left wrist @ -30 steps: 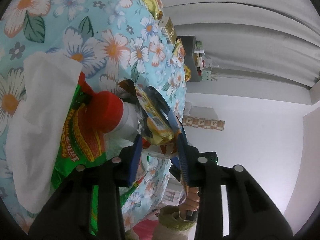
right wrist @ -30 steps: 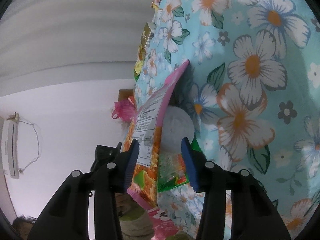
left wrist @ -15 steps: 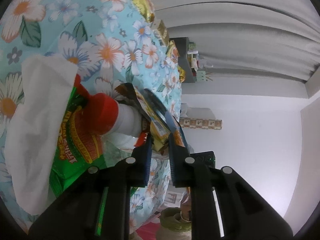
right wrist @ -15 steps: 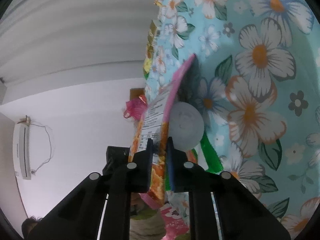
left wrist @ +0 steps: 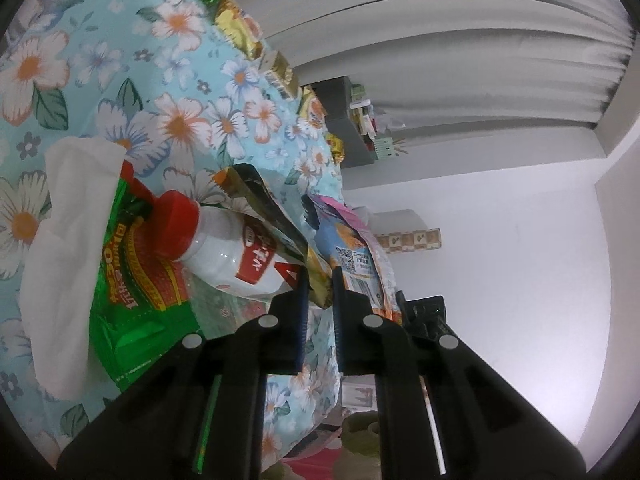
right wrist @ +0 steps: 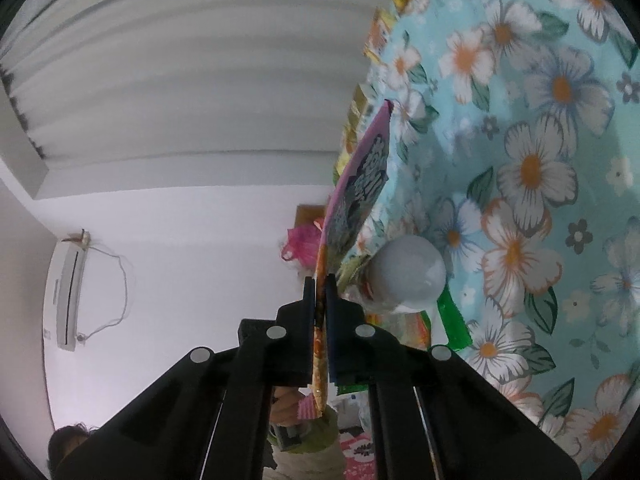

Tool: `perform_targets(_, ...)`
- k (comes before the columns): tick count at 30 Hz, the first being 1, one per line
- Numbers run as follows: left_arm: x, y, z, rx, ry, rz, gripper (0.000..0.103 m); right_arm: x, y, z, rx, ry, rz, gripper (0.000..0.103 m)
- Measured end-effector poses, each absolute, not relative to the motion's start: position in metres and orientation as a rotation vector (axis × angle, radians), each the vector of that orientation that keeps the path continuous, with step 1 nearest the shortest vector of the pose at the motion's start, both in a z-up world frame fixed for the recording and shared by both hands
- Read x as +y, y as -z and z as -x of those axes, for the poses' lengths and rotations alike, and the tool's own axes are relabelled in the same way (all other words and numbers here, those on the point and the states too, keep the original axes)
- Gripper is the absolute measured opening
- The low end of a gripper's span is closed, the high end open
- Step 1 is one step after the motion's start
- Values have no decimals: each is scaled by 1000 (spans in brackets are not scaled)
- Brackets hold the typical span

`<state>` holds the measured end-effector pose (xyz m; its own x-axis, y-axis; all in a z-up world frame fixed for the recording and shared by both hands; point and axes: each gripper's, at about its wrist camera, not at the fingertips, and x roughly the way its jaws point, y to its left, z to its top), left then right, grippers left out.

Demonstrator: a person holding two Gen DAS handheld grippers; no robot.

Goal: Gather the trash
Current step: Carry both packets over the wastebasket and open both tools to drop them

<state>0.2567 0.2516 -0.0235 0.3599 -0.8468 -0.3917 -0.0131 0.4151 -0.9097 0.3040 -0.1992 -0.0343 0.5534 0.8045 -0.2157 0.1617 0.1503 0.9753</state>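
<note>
The left gripper (left wrist: 318, 280) is clamping down on the crinkled edge of a dark and gold snack wrapper (left wrist: 276, 216), its jaws having just been closing with that foil caught between them; the rest of the wrapper is fanning out glossy and creased over the floral tablecloth (left wrist: 180, 128). Behind it a white plastic bottle (left wrist: 236, 254) with a red cap is lying on its side on a shiny green packet (left wrist: 136, 288), and much of that packet is disappearing under a soft, rumpled white tissue (left wrist: 64, 248). The bottle's base is hiding behind the gripper finger here, so its far end is hard to read. In the right wrist view the right gripper (right wrist: 320, 280) is pinched tight on a flat pink and orange snack bag (right wrist: 356, 196), seen almost edge-on, so its printing is mostly unreadable; the same bag is showing in the left wrist view as a blue and pink panel with a barcode. The bottle's round pale bottom is sitting just beside that bag, lifted edge touching nothing I can make out clearly. Along the far table edge several gold foil packets (left wrist: 240, 36) are lining up, small and blurred. Below, a hand in a green sleeve (right wrist: 304, 432) is partly cut off by the gripper body.
</note>
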Motion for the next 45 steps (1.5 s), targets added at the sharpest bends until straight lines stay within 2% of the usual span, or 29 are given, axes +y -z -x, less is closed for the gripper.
perform_targets(18,244,-32,-206,923,736,839,8,-225,-8,-267,759,-554,-1314,4)
perform_targets(27,204,-57,-173,882,822,729,8,-252,-28,-211,656,-504,-1280,4)
perform_targets(35,105,-71,-161,927,967,555,8,-308,-35,-126,539,-364,-1263,4)
perform_targets(45,-89,-59,-158,1066,1176,247,8,-412,-19,15,427,92,-1218,4)
